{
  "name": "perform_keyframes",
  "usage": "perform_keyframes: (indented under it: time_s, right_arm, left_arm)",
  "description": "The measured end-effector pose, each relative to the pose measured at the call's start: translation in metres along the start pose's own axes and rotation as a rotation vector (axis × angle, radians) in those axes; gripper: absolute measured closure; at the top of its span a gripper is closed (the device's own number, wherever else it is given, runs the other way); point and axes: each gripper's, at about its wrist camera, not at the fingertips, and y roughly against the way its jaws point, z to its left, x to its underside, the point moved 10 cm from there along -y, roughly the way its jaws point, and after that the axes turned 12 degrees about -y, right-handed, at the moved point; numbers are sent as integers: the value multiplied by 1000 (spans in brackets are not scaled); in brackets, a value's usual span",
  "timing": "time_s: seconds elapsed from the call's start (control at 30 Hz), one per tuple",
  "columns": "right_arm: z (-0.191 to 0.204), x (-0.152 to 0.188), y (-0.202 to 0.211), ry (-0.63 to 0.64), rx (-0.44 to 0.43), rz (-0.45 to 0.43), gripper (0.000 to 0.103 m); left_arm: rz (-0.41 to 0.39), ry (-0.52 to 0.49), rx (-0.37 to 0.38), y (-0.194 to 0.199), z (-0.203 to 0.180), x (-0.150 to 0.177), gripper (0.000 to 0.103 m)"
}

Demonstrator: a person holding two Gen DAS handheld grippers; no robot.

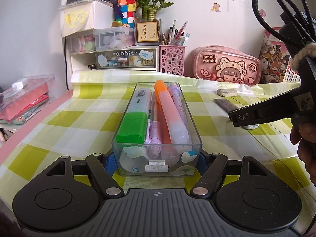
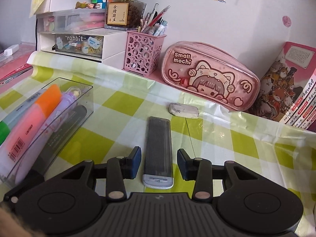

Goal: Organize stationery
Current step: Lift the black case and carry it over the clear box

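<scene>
Left gripper (image 1: 157, 161) pinches the clear rectangular plastic tray (image 1: 126, 130) of highlighters.
Right gripper (image 2: 159, 163), just right of that tray, is spread around a flat grey pencil-lead case (image 2: 158, 148), pads not touching it.

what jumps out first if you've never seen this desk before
The clear plastic tray packed with highlighters sits mid-table on the green checked tablecloth, clamped at its near end by the left gripper. To its right a dark lead case lies flat between the right gripper's open fingers. Against the back wall leans a pink "Small mochi" pencil case.
</scene>
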Motion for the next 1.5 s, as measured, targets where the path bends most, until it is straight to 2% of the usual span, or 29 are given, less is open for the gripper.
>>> perform_keyframes:
  time_s: [0.13, 0.33, 0.37, 0.47, 0.73, 1.17, 1.3, 1.4, 1.5]
  right_arm:
    - [2, 5, 4, 20, -1, -21, 76]
    - [-2, 7, 4, -18, -32, -26, 77]
    - [-4, 6, 3, -43, -53, -12, 83]
    - [-13, 6, 0, -144, -117, 31, 83]
    - [-27, 4, -2, -319, -211, 64, 83]
    - [-49, 8, -6, -784, -495, 169, 83]
    - [-48, 7, -3, -846, -552, 183, 83]
    - [-47, 6, -1, -862, -559, 189, 83]
    - [-45, 8, -1, -926, -620, 215, 83]
  left_arm:
    - [0, 0, 0, 0, 0, 0, 30]
    - [0, 0, 1, 0, 0, 0, 30]
    - [0, 0, 1, 0, 0, 0, 30]
    - [0, 0, 3, 0, 0, 0, 30]
    - [0, 0, 2, 0, 0, 0, 30]
    - [0, 0, 3, 0, 0, 0, 30]
    - [0, 1, 3, 0, 0, 0, 30]
    - [0, 1, 3, 0, 0, 0, 30]
    - [0, 1, 3, 0, 0, 0, 30]
